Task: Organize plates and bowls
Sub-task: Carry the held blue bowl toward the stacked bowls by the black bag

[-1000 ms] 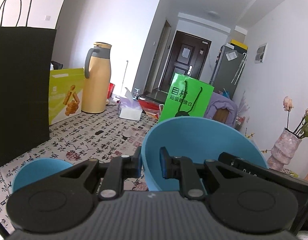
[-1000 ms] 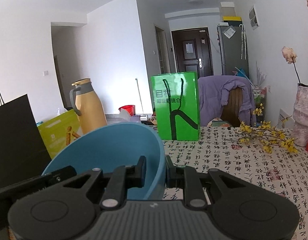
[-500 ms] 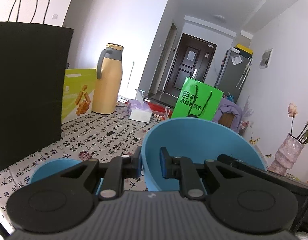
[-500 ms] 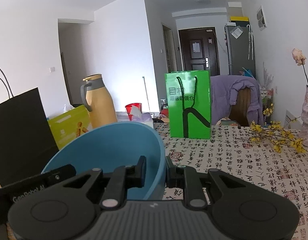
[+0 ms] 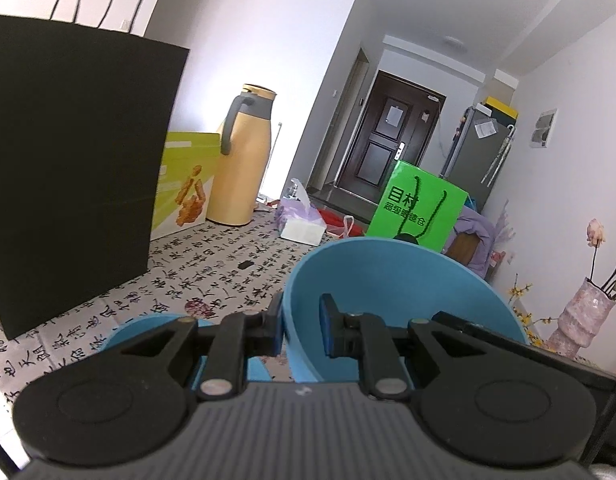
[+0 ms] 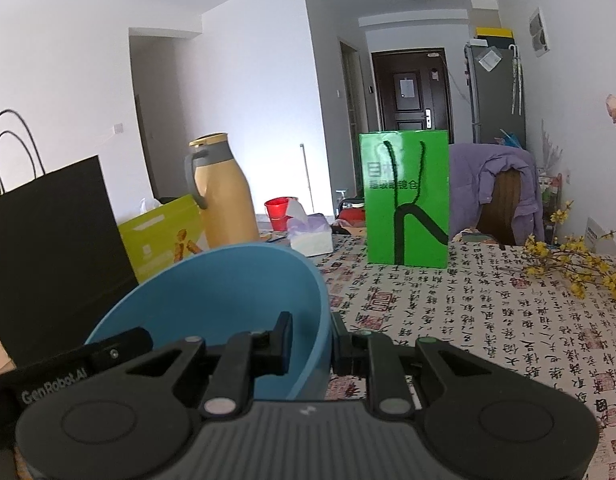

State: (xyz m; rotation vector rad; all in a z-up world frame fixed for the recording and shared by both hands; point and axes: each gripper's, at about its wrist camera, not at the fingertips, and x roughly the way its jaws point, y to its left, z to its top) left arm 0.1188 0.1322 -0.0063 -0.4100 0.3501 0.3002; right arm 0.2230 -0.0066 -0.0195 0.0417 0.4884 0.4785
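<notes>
Between left gripper [image 5: 301, 330] fingers, near rim of blue bowl [image 5: 392, 280] clamped; opposite rim pinched by right gripper [image 6: 310, 342]. Bowl kept aloft, likely for nesting into second blue bowl [image 5: 148, 326] seen on tablecloth [image 6: 488, 320] below. "GenRobot.AI" readable on gripper; green bag [image 6: 406, 200] lettering blurred.

Bright daylight glows at about twelve o'clock; fisheye bending and dark corners ring both views, which are slightly soft.
</notes>
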